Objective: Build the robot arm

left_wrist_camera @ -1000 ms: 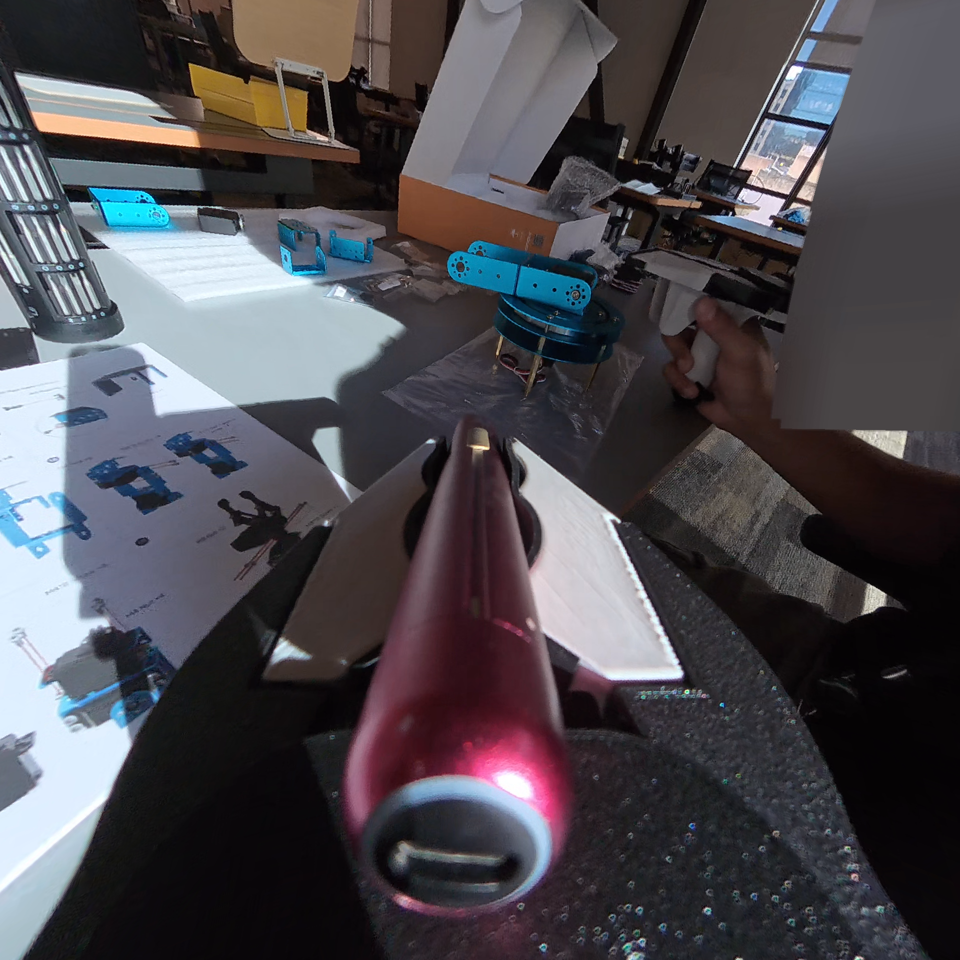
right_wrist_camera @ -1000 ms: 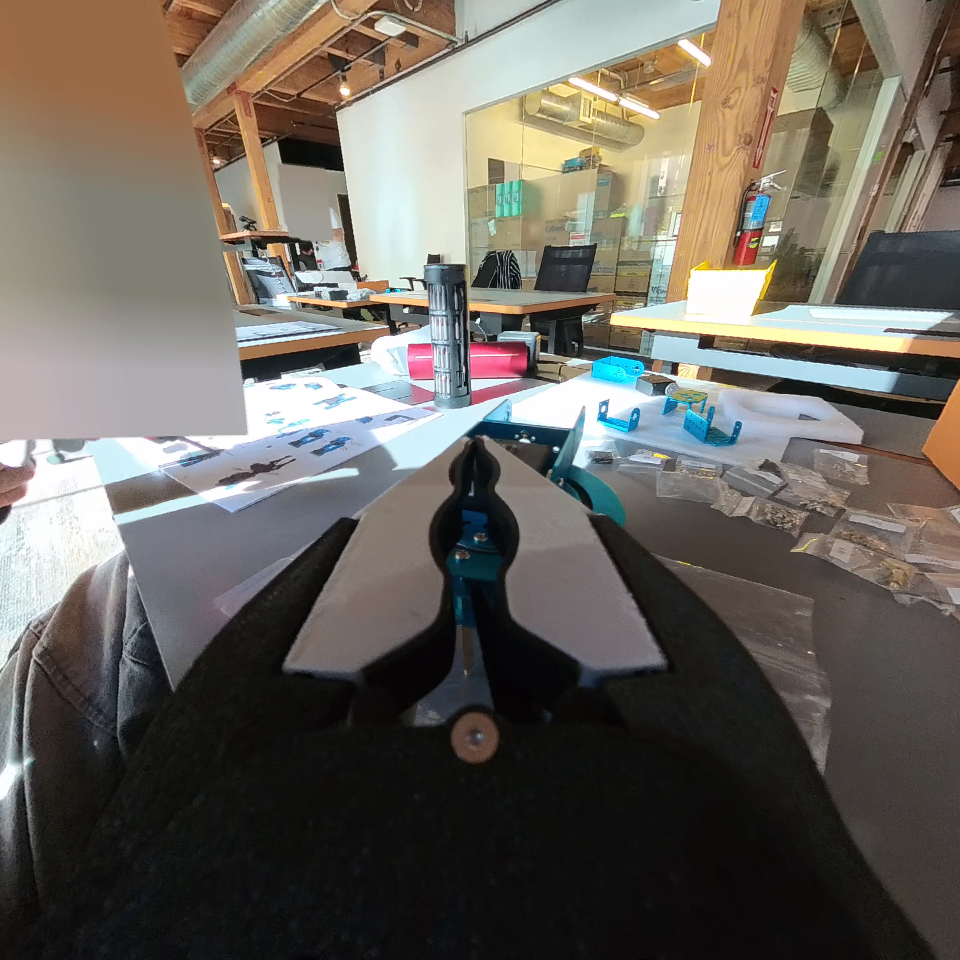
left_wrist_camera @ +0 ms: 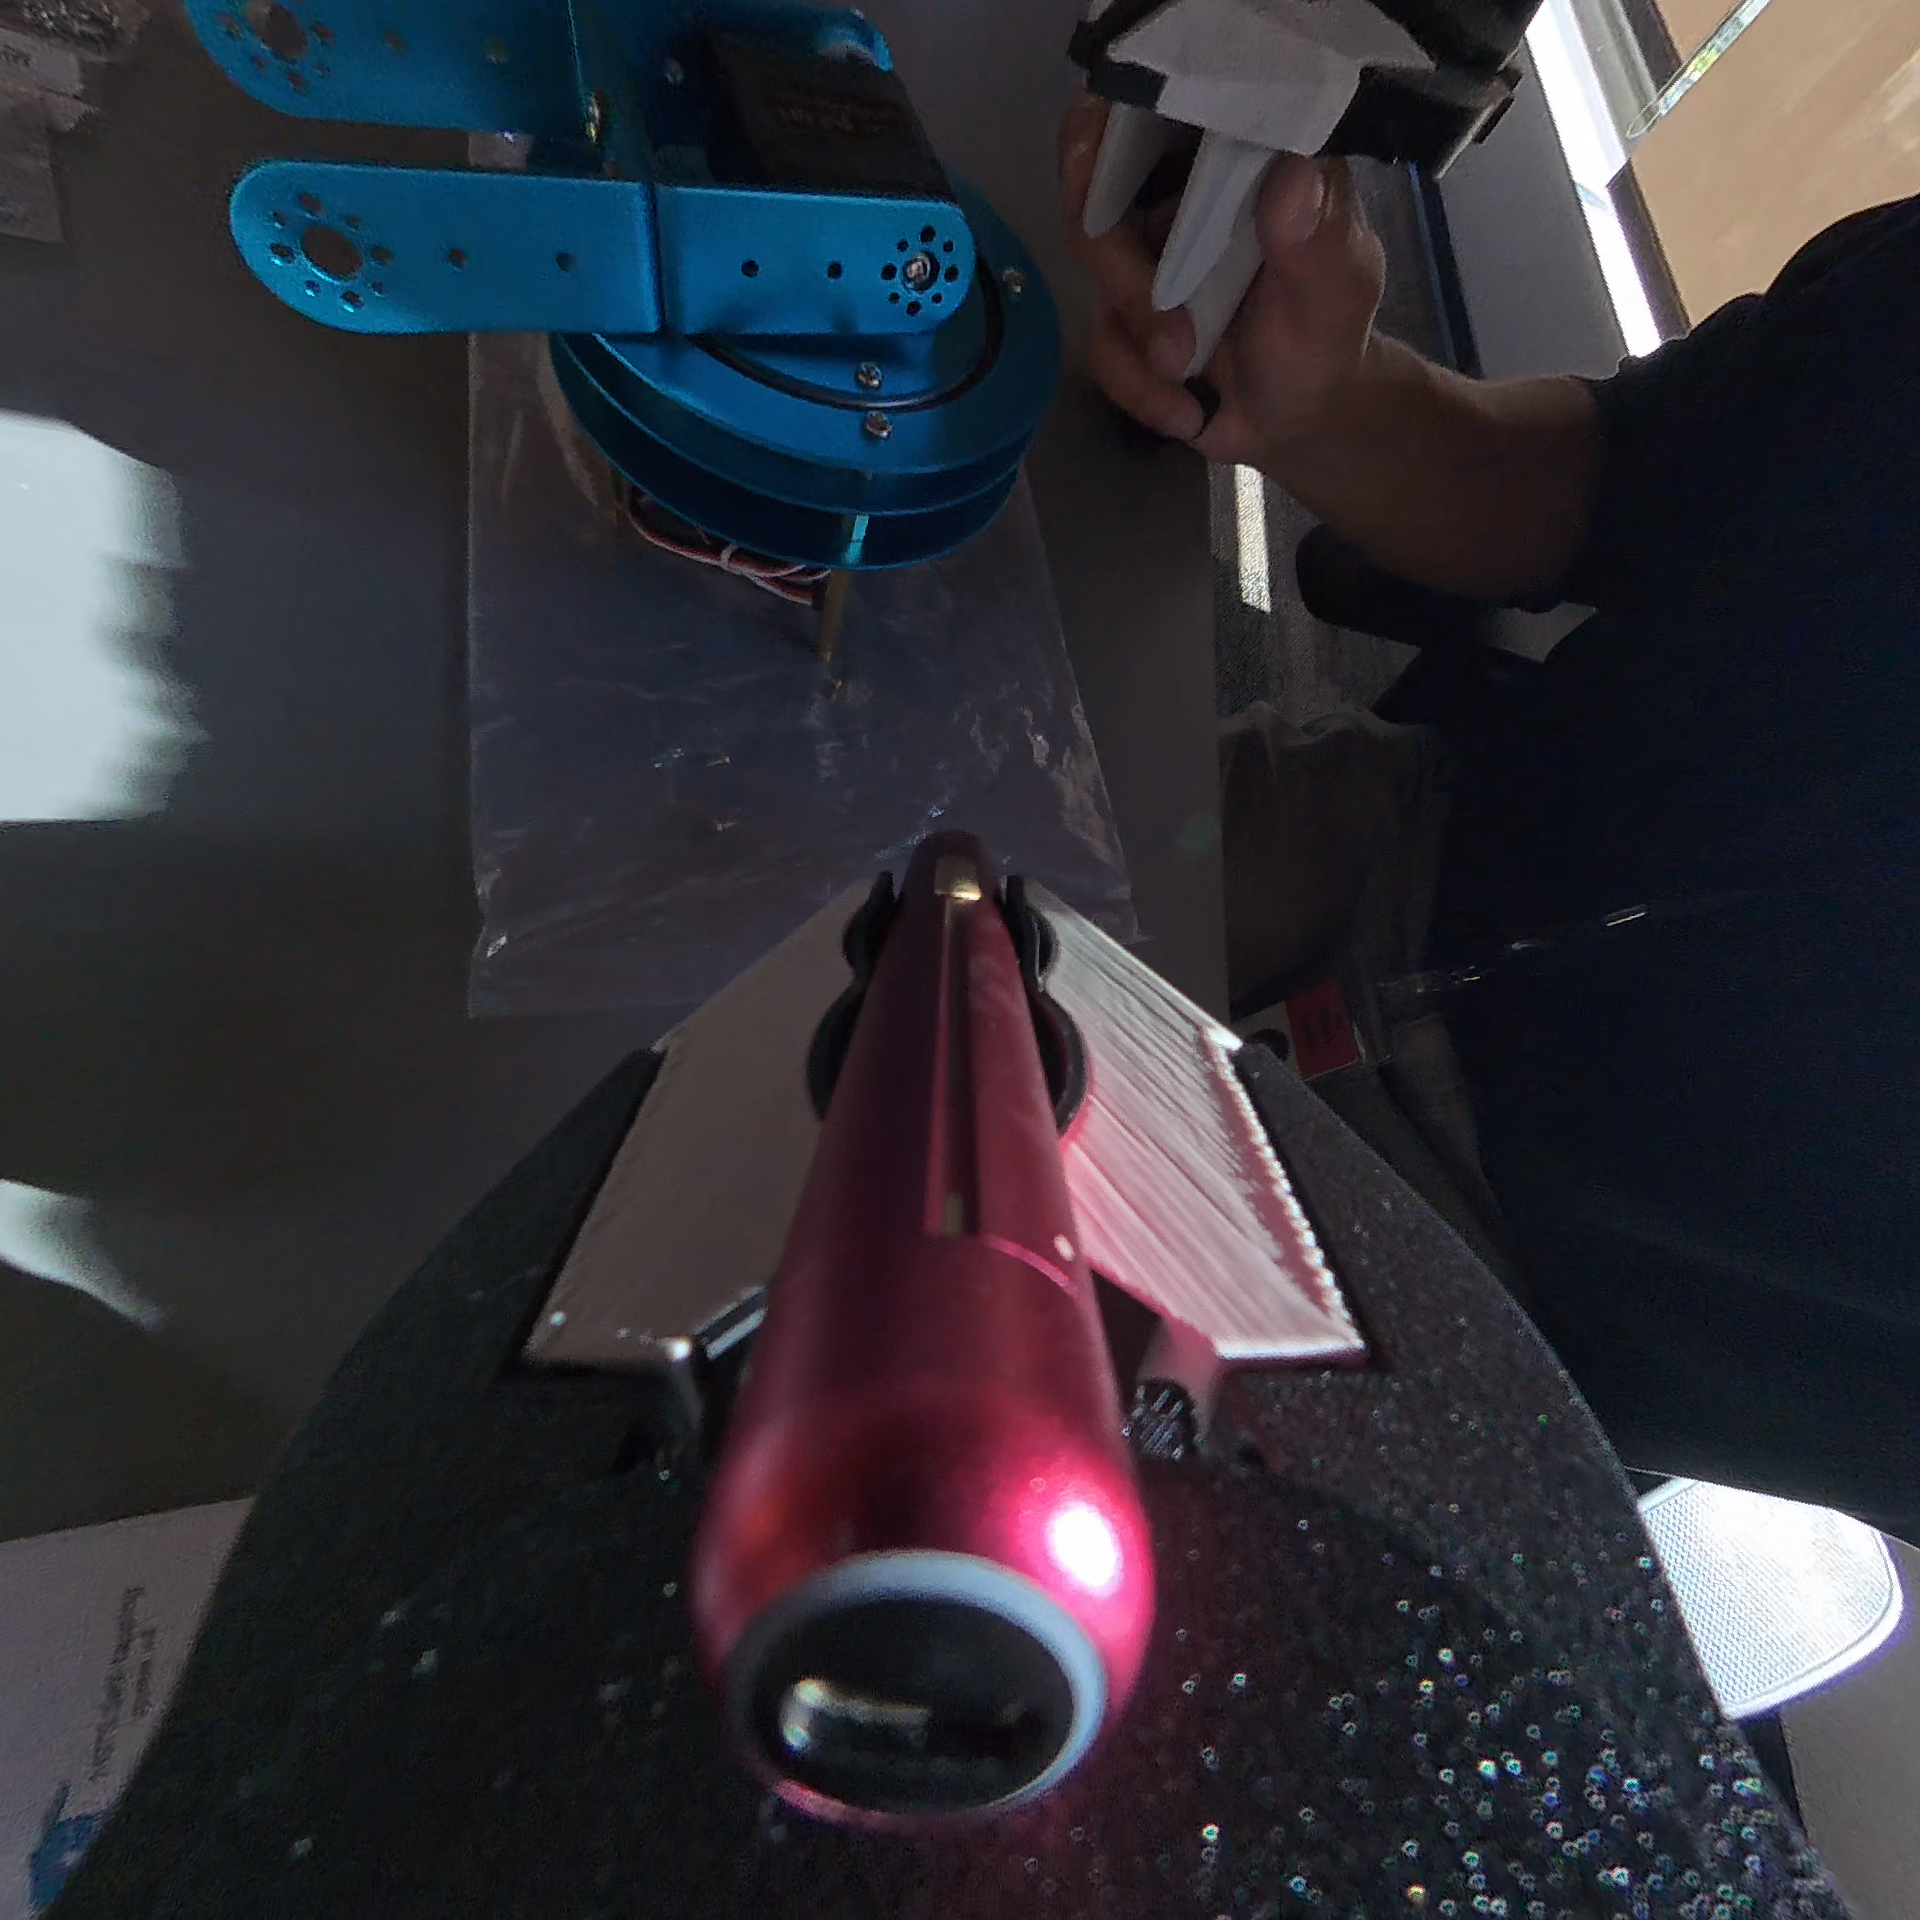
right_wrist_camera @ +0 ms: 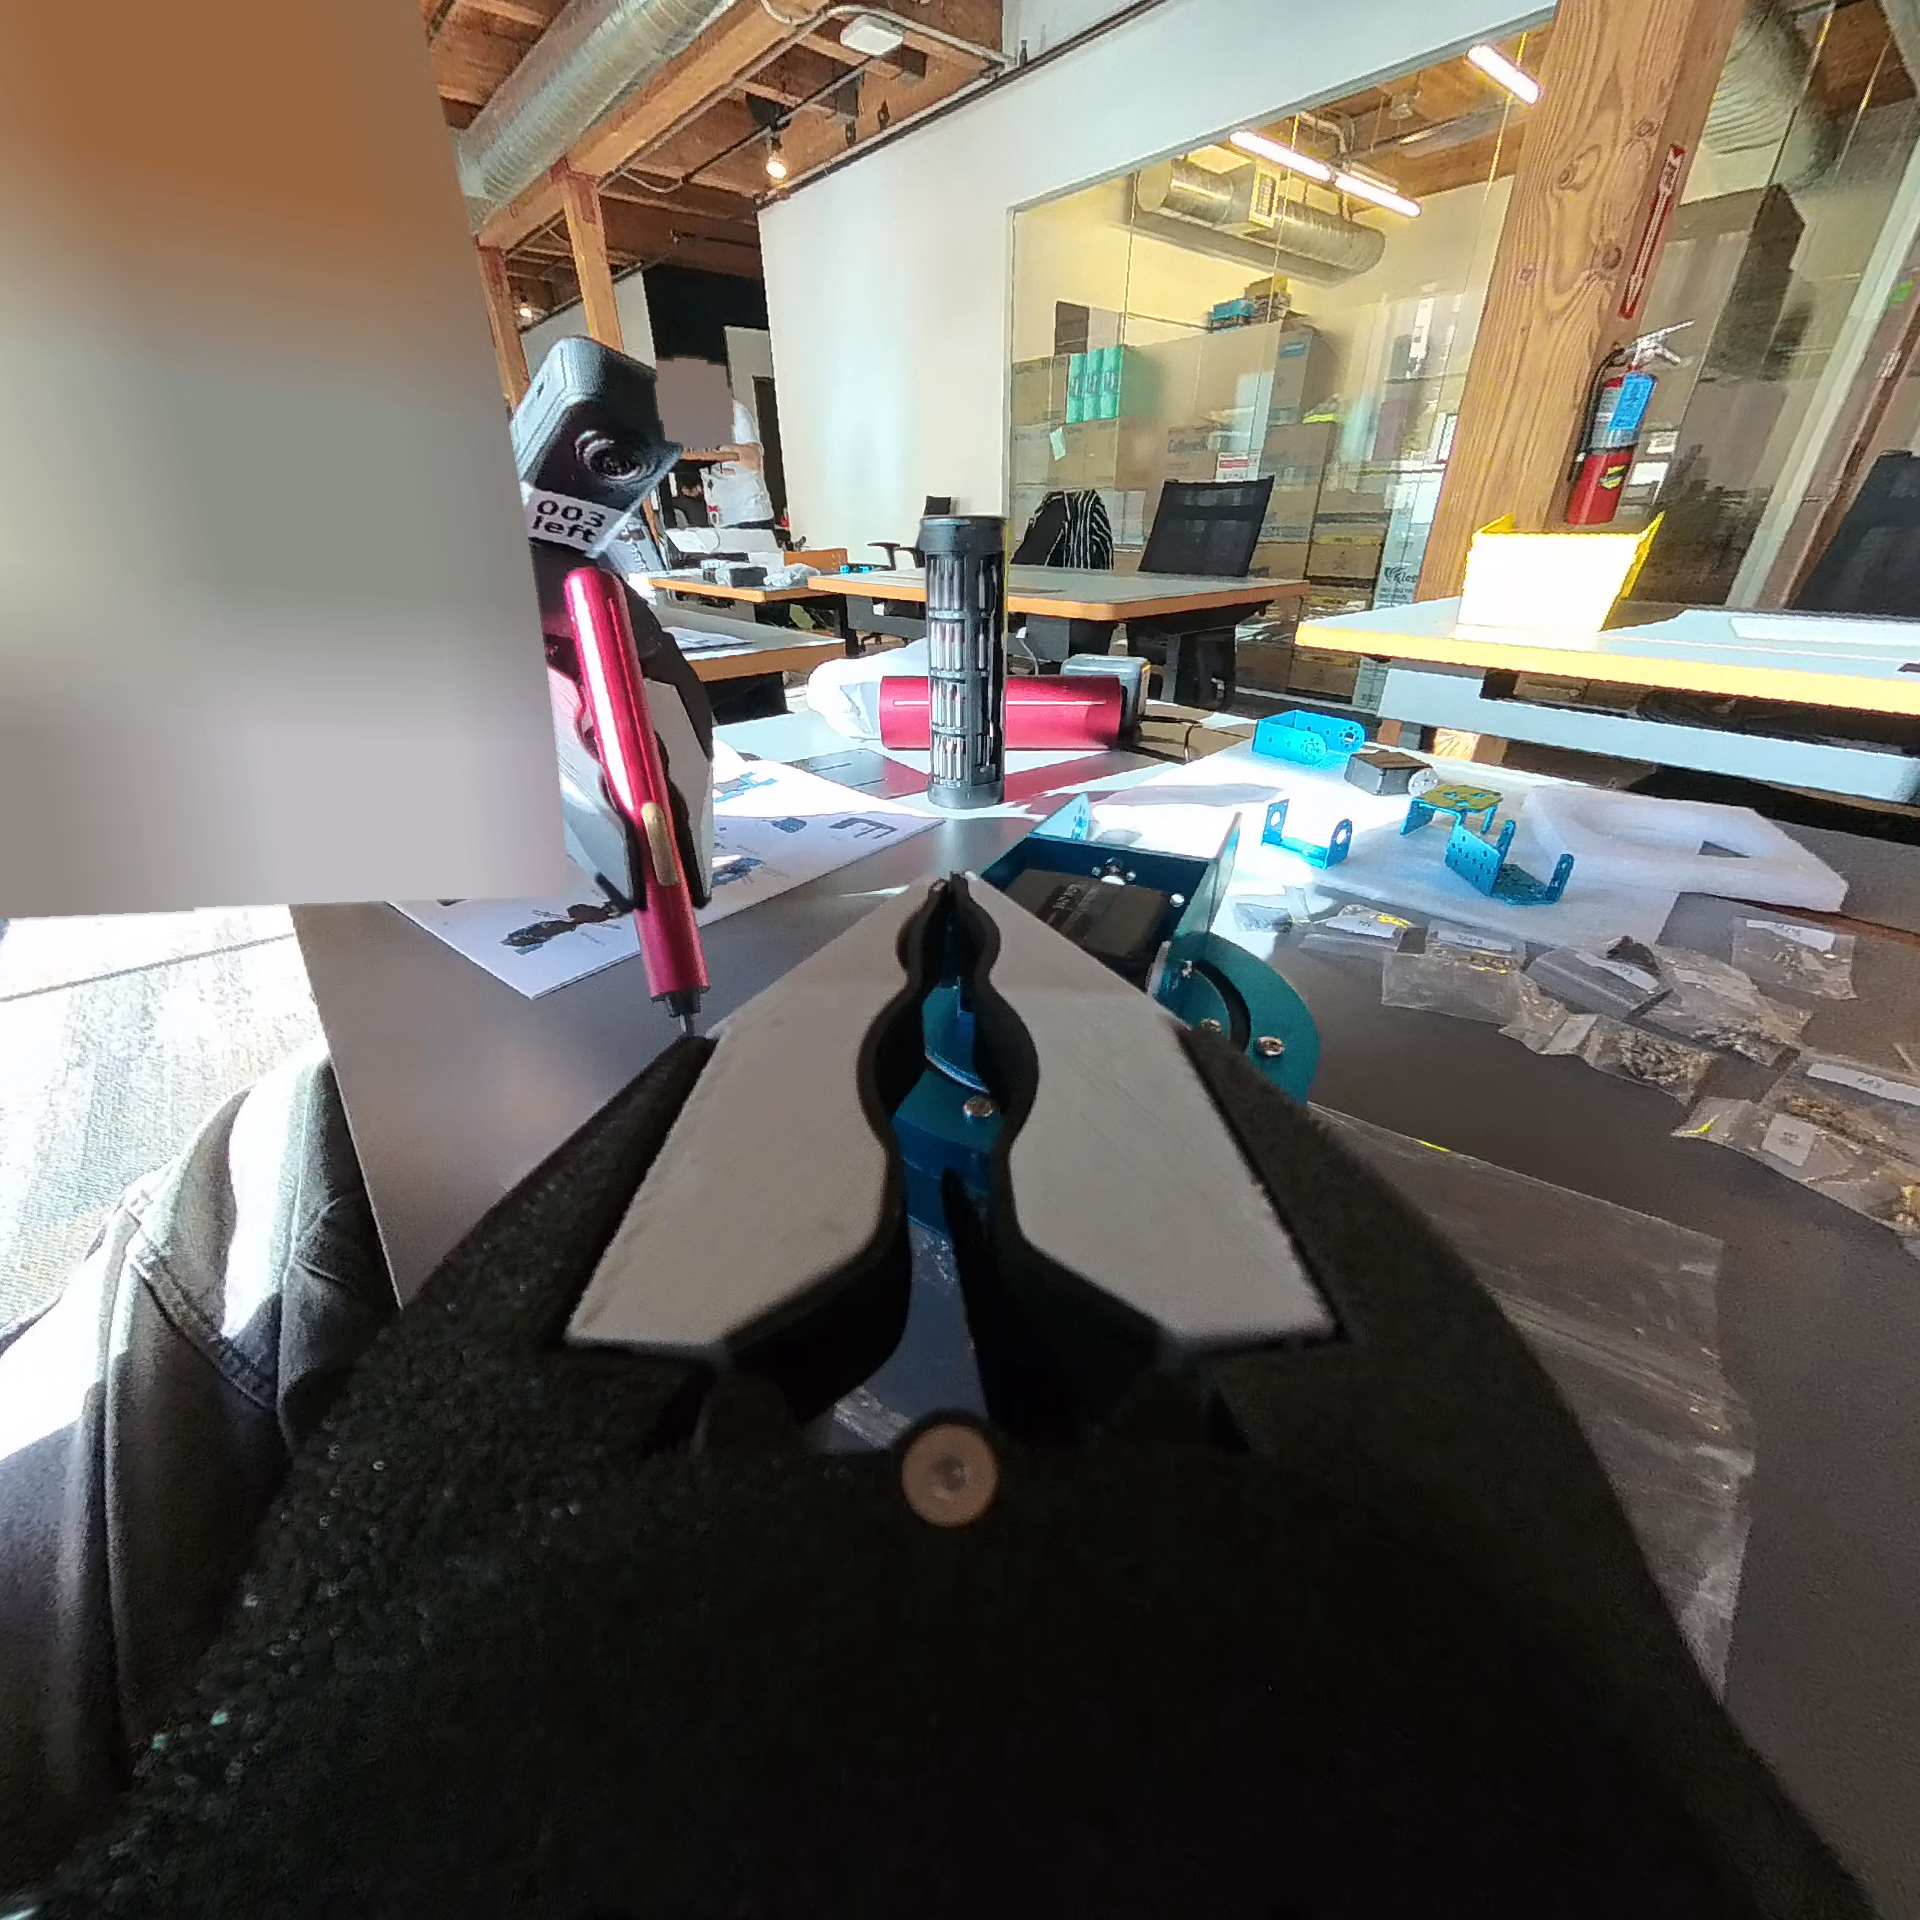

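Observation:
My left gripper (left_wrist_camera: pixel 951 894) is shut on a red electric screwdriver (left_wrist_camera: pixel 935 1299), which points down at a clear plastic bag (left_wrist_camera: pixel 727 790) on the grey table. Just beyond stands a blue servo assembly (left_wrist_camera: pixel 800 384) on a round two-disc base. In the right wrist view the screwdriver (right_wrist_camera: pixel 623 748) hangs tip-down just left of my right gripper (right_wrist_camera: pixel 951 888). The right gripper's jaws are closed, with a thin blue plate of the assembly (right_wrist_camera: pixel 1101 904) between them. A hand holds the right gripper (left_wrist_camera: pixel 1288 62) beside the base.
A black cylindrical bit holder (right_wrist_camera: pixel 964 665) and a red case (right_wrist_camera: pixel 1049 712) stand behind. An instruction sheet (right_wrist_camera: pixel 665 894) lies to the left. Loose blue brackets (right_wrist_camera: pixel 1496 862), white foam (right_wrist_camera: pixel 1662 852) and bags of screws (right_wrist_camera: pixel 1662 1018) lie to the right. The table edge runs on the left. The gap from one gripper's tips to the other's is roughly 15 centimeters.
My left gripper has tipped downward and moved in toward the blue assembly with the screwdriver, and now shows in the right wrist view. The right gripper has stayed on the assembly.

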